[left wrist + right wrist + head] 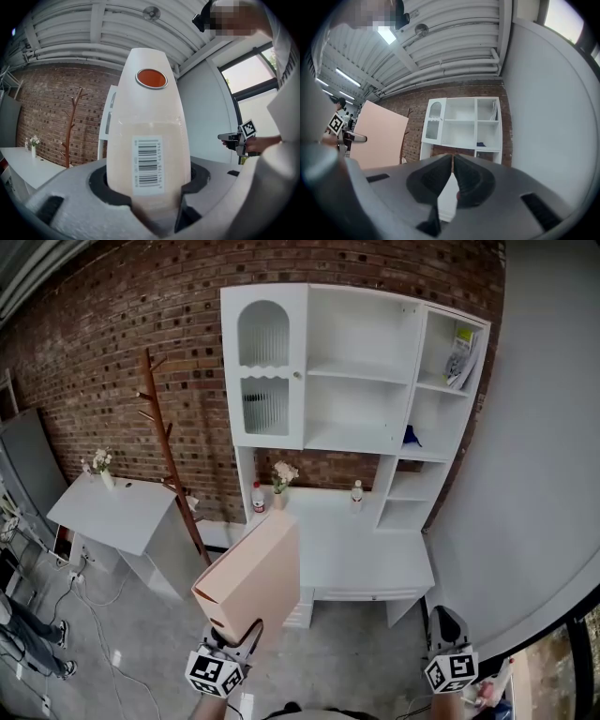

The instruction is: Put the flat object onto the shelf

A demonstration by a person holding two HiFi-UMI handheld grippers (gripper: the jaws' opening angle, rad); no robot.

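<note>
Head view: left gripper (236,638) pinching lower end of peach binder (258,573), held in the air before white shelf unit (361,381), right gripper (446,622) beside it, left gripper view: jaws clamped on binder spine, right gripper view: jaws pressed together, nothing between

The binder (255,579) is a flat, pale peach box file. It is held off the floor, standing on its narrow end and leaning a little to the right in the head view, with its spine toward the person. The spine has a round orange hole near the top and a white barcode label lower down. Its lower end is clamped between the jaws of the left gripper (236,636). The shelf (361,371) is a tall white unit beyond the binder and well apart from it. It has an arched glazed door at left, open compartments at centre and right, and a desk top below.
</note>
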